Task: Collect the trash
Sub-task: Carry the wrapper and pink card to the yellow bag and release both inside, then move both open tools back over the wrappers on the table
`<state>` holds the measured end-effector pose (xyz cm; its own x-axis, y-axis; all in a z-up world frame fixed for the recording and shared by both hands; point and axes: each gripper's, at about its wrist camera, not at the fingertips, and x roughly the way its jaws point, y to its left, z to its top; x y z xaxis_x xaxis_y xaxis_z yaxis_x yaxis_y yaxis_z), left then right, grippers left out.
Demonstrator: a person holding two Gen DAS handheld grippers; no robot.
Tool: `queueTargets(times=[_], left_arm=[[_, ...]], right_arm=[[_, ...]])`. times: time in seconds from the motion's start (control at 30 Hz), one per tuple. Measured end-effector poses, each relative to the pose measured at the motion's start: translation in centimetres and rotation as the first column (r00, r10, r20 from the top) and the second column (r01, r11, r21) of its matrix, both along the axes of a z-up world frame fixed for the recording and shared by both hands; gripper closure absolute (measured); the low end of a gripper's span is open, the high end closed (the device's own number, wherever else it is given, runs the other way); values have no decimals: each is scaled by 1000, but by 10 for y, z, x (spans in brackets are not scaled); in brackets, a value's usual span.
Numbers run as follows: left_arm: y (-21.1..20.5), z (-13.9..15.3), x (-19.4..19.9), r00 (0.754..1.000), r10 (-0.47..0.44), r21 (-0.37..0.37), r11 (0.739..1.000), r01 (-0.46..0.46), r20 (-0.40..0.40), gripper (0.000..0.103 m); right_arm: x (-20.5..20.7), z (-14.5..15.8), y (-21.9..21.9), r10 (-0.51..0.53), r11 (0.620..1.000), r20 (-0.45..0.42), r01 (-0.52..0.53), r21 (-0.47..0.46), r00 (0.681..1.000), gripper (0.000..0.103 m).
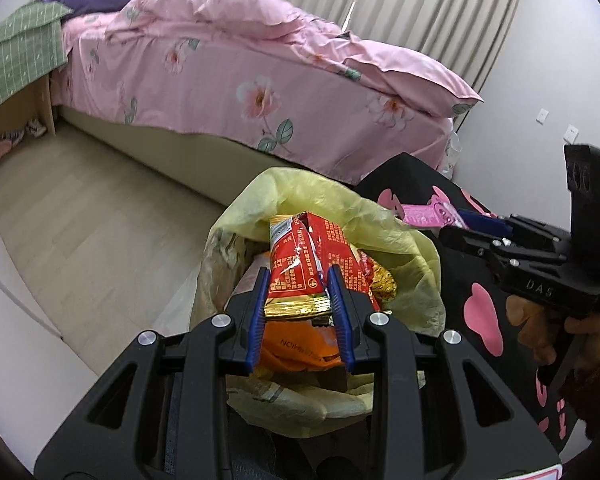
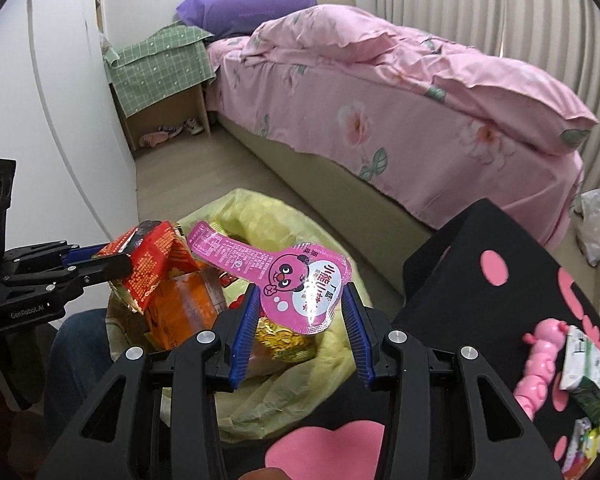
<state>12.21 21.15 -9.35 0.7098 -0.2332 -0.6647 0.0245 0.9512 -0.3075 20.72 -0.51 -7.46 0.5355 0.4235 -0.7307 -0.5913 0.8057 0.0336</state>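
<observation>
Bedroom floor, red wrapper (image 1: pixel 300 268) clamped between left tongs (image 1: pixel 300 292) over yellow bag (image 1: pixel 340 208)

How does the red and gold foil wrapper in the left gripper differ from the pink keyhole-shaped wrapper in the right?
The red and gold foil wrapper is crumpled and bulky; the pink keyhole-shaped wrapper is flat, with a cartoon face. The red one fills its narrow jaws; the pink one sits between wider jaws. Both hang over the yellow plastic trash bag.

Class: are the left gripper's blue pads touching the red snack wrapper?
Touching. The left wrist view shows both pads pressed against the red snack wrapper, pinching it.
</observation>
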Motion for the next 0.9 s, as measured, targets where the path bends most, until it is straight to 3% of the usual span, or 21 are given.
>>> queueTargets(times=[0.17, 0.3, 0.37, 0.43, 0.67, 0.9], left_arm=[[10, -9, 3, 1000, 13, -17, 1000, -13, -24, 73], [17, -4, 0, 999, 52, -30, 998, -52, -15, 49], [19, 1, -6, 998, 68, -25, 997, -67, 3, 49], [20, 8, -10, 997, 81, -17, 997, -81, 15, 49], [12, 42, -20, 986, 138, 21, 990, -140, 91, 48], [-46, 63, -15, 990, 17, 55, 998, -25, 142, 48]], right_arm=[[6, -10, 10, 28, 1000, -37, -27, 13, 999, 63], [14, -17, 9, 27, 998, -116, -20, 62, 993, 62], [14, -20, 9, 27, 998, -129, -20, 53, 991, 52], [11, -18, 7, 37, 998, -123, -31, 51, 992, 50], [-6, 10, -26, 8, 996, -51, -3, 86, 999, 50], [-38, 43, -112, -124, 990, 109, 115, 79, 986, 50]])
